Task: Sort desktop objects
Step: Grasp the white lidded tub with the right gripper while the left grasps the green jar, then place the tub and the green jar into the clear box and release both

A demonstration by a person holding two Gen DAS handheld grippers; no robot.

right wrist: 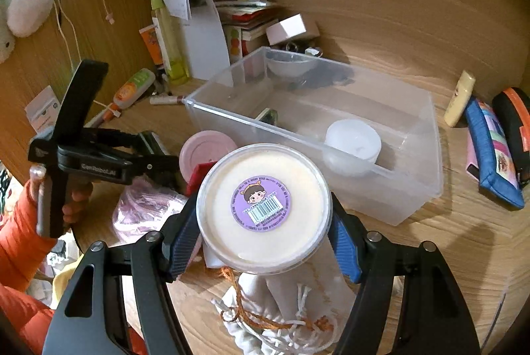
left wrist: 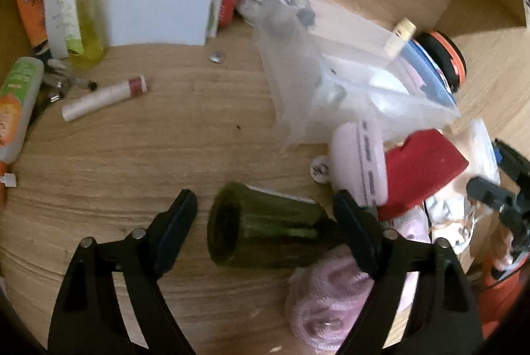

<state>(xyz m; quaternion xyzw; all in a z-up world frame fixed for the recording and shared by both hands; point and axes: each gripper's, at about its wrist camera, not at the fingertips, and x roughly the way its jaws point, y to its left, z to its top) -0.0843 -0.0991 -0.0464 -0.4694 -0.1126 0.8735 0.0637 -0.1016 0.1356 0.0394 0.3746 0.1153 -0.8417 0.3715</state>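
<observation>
A dark green glass bottle [left wrist: 265,225] lies on its side on the wooden desk [left wrist: 132,162], mouth toward the camera. My left gripper [left wrist: 265,199] straddles it, open; the left pad stands clear of the glass and the right pad is at its neck. In the right wrist view my right gripper [right wrist: 263,206] is shut on a round cream jar [right wrist: 263,212] with a purple sticker, both blue pads pressing its rim, held above the desk. Just beyond it stands a clear plastic bin [right wrist: 414,156] holding a white round tub [right wrist: 352,139].
A pink cloth bundle [left wrist: 331,298], a red block [left wrist: 420,166] and a pink round box [left wrist: 361,159] crowd the bottle's right side. A lip-balm tube [left wrist: 106,96] and lotion bottles [left wrist: 16,109] lie at left. A white drawstring pouch [right wrist: 275,315] sits under the jar; a blue pencil case [right wrist: 493,149] lies at right.
</observation>
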